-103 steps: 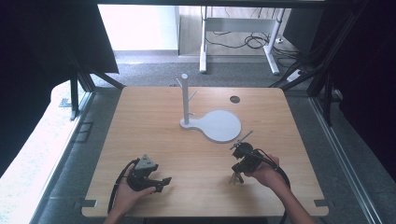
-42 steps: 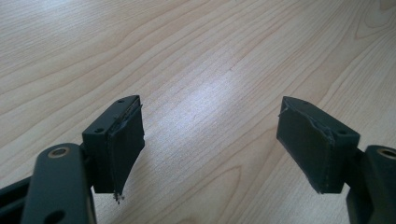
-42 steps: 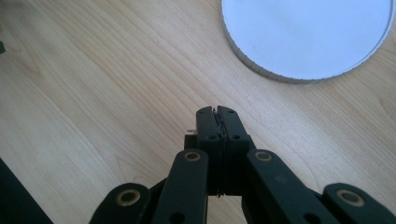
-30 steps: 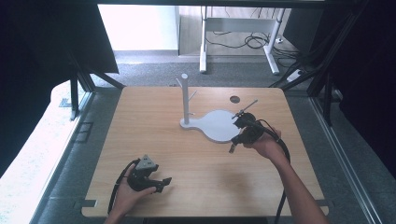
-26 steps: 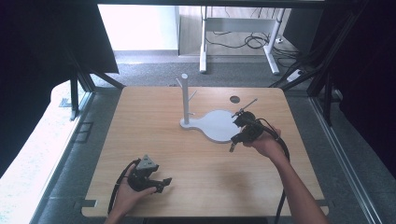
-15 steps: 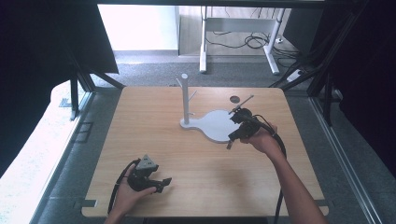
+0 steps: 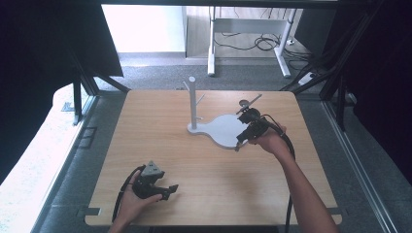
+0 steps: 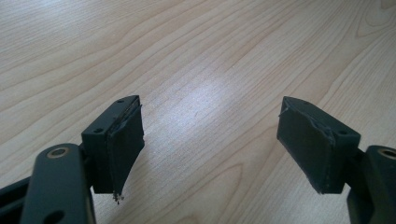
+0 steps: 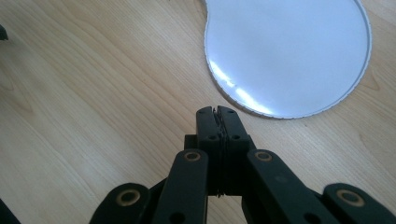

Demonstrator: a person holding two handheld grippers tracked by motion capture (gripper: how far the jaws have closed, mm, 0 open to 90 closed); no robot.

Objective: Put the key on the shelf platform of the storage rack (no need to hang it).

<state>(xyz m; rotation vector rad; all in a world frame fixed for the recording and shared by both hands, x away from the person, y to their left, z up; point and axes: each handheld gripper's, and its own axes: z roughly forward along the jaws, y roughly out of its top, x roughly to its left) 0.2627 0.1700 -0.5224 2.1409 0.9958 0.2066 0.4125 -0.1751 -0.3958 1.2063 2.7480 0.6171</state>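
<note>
Left gripper (image 7: 167, 190) rests near-left on the table (image 7: 204, 160), jaws wide, empty. Right gripper (image 9: 218, 113), jaws closed, empty, beside white stand base (image 9: 289, 51).

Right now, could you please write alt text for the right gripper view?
The right gripper, shut with nothing between its jaws, points down at a wooden table. Just beyond its tip lies a round white plate.

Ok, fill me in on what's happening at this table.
A person sits at a wooden table with a gripper in each hand. The right gripper is held at the near edge of the white stand base, jaws shut and empty. The left gripper rests near the table's front edge, jaws open over bare wood. An upright peg post rises from the base. Nothing is being held.
</note>
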